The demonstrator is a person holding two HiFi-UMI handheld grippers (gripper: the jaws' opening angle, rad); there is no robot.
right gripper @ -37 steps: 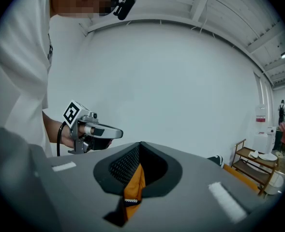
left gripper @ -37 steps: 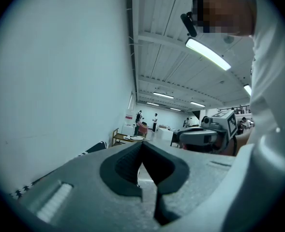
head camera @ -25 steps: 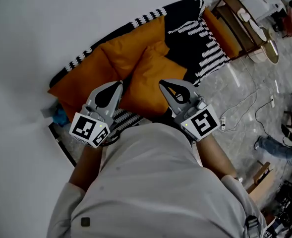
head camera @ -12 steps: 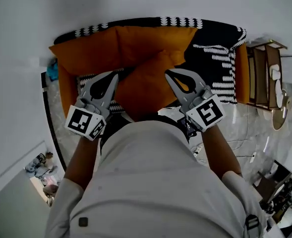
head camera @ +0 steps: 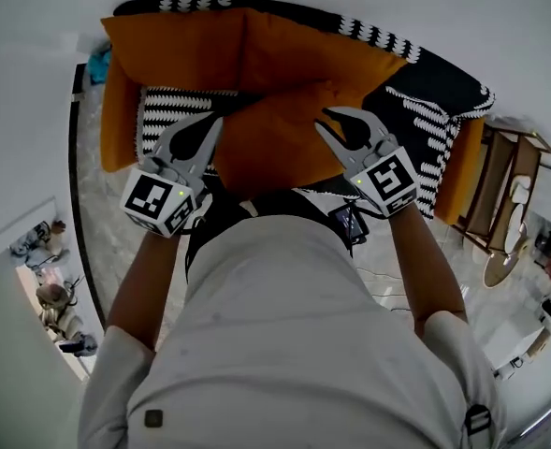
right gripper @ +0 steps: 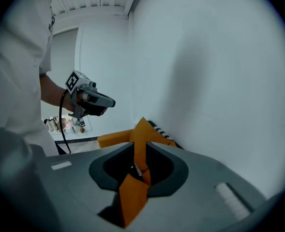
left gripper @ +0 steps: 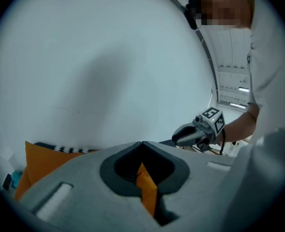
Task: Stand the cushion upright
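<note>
Before the sofa [head camera: 425, 82], the cushion [head camera: 275, 143] hangs between both tools for standing upright, left tool [head camera: 215, 123] clenched on its edge, right tool [head camera: 330, 116] gripping the zipped seam, jaws just loosening.

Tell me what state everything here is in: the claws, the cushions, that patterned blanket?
cushion, gripped at two corners, in front of the back cushions.
left claw, shut on one cushion corner.
right claw, jaws have just been opening, cushion corner between them and touching both.
back cushions, standing upright side by side.
patterned blanket, spread out, partly under the cushions.
</note>
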